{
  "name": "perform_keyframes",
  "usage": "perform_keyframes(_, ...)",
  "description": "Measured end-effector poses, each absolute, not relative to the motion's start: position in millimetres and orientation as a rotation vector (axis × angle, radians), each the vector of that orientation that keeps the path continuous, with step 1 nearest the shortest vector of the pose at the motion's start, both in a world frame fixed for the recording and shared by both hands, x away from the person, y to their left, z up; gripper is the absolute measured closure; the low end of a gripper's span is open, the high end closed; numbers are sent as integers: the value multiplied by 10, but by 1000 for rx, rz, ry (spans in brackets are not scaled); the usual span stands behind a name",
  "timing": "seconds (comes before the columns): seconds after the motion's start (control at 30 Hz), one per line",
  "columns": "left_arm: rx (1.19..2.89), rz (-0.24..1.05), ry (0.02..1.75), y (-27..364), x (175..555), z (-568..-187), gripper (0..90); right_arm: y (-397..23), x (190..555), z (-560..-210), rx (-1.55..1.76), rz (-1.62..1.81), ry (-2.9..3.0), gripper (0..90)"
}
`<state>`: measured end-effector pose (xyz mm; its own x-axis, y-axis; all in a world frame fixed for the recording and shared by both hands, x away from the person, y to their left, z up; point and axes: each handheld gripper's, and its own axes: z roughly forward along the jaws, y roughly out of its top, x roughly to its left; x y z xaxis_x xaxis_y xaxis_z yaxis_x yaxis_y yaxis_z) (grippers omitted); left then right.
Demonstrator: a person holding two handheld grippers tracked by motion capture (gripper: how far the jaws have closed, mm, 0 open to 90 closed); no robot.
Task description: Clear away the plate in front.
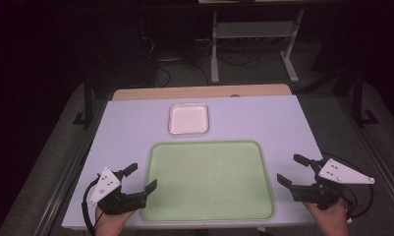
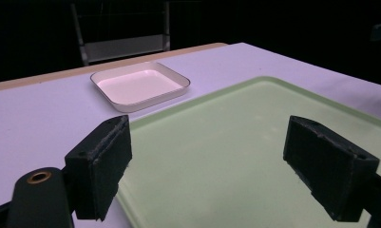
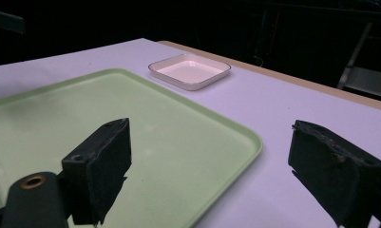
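Left hand-held gripper: mine, jaws spread wide, nothing between them, poised at the near left corner of the tray, one jaw over its rim.

Right hand-held gripper: mine, jaws likewise apart and empty, hovering just beside the tray's right edge, over bare bench.

Tray: pale green, flat, low-rimmed, nothing on it, lying at the near middle of the bench.

Dish: small, white, square, nothing in it, sitting just beyond the tray's far edge, apart from it.

Risks, as I judge them: the tray's rim is shallow and smooth, so a pinch taken at one corner could slip or tip it. Lifting one side before the other would tilt it. Pushing it forward could knock the dish toward the bench's far edge.
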<state>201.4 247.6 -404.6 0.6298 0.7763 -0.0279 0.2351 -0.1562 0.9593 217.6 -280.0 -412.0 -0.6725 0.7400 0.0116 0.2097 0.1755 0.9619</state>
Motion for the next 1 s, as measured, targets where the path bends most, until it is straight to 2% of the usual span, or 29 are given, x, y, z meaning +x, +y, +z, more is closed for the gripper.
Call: perform_keyframes(1.0, 1752, 528, 830, 2419, 2223, -3983, 159, -2837, 2185, -4129, 906, 1522, 1992, 135)
